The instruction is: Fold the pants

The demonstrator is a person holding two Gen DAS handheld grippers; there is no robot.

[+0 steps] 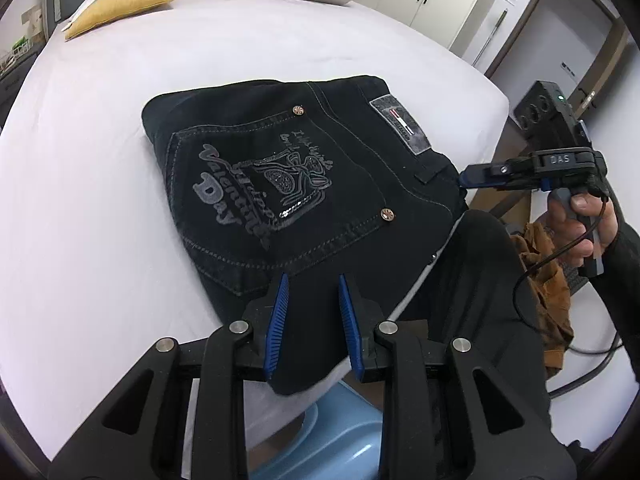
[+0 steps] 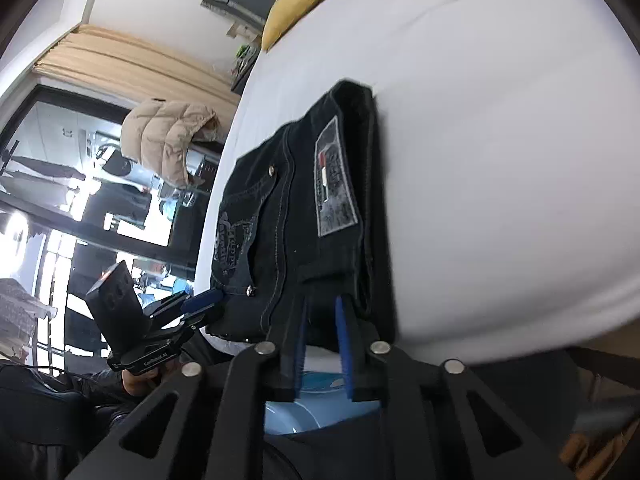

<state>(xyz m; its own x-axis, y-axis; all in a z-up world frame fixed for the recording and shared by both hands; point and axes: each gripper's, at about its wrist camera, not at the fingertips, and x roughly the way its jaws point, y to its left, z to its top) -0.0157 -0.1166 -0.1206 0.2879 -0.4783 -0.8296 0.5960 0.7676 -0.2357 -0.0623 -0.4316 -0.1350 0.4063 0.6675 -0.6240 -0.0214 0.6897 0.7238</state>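
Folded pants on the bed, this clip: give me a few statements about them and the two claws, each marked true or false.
1. The black pants lie folded on the white bed. True.
2. The left claw is clamped on the yellow pillow. False: its jaws stand apart at the near edge of the pants, and the pillow lies far up the bed.
3. The embroidered back pocket faces up. True.
4. The right claw is far from the pants. False: it sits at their waistband edge, near the patch.
5. The pants hang from a hanger. False: they lie flat.
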